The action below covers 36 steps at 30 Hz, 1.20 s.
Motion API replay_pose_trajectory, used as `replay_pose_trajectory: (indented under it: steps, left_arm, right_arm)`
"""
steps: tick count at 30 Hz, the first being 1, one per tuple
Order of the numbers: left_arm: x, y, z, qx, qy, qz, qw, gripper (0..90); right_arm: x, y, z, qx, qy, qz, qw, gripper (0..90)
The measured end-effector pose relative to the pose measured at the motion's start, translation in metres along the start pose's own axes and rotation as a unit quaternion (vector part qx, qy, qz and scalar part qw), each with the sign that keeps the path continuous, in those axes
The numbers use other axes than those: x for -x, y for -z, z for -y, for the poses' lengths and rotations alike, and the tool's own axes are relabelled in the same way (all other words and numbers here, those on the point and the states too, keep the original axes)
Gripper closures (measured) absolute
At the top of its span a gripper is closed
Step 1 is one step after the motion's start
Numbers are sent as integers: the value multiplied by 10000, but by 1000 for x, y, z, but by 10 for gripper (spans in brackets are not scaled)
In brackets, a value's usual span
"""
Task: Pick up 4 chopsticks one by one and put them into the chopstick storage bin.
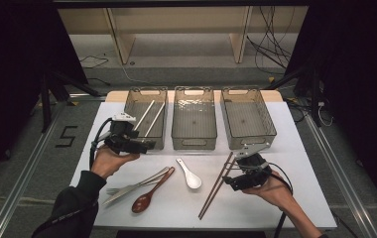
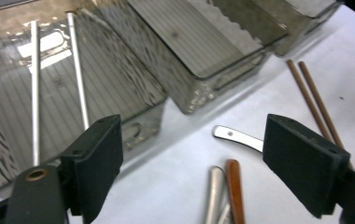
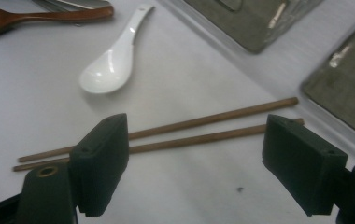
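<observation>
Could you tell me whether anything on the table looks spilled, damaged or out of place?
Nothing stands out. Two pale chopsticks lie in the left bin; the wooden chopsticks, white spoon and other cutlery lie intact on the table.

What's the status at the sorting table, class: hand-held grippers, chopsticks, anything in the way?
Left hand-held gripper open, empty, by left bin. Right hand-held gripper open over wooden chopsticks, not touching. Nothing in the way; white spoon lies apart.
</observation>
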<state>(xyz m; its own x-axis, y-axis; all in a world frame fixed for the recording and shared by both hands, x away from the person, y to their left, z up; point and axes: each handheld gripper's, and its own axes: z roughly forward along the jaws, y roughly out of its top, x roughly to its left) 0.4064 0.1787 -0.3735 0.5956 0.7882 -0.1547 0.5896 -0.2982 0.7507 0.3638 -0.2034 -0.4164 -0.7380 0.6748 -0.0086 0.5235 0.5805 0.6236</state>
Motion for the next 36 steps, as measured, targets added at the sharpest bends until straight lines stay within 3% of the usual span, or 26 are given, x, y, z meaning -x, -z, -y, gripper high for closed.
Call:
replay_pose_trajectory:
  steps: [5, 9, 12, 18, 22, 28, 36]
  left_arm:
    - [18, 8, 13, 69, -104, 48, 9999, 191]
    - [31, 13, 24, 84, -181, 162, 9997, 185]
    - [36, 15, 31, 78, -310, 187, 9993, 184]
    - [41, 21, 41, 55, -381, 183, 9991, 178]
    - [43, 25, 46, 96, -466, 136, 9988, 177]
    - [44, 26, 51, 58, -492, 175, 9986, 173]
    - [45, 27, 53, 63, -501, 187, 9985, 170]
  right_arm:
    - [9, -6, -4, -251, -267, 166, 9992, 245]
    - [10, -15, -6, -472, -309, 255, 9981, 246]
    - [11, -17, -7, -473, -256, 275, 9982, 251]
    - [10, -22, -12, -502, 122, 69, 9986, 261]
    - [10, -30, -16, -700, 355, -100, 9969, 258]
    - [6, -37, -19, -1021, 843, -512, 9899, 260]
    - [1, -44, -22, -1142, 1436, -679, 9807, 262]
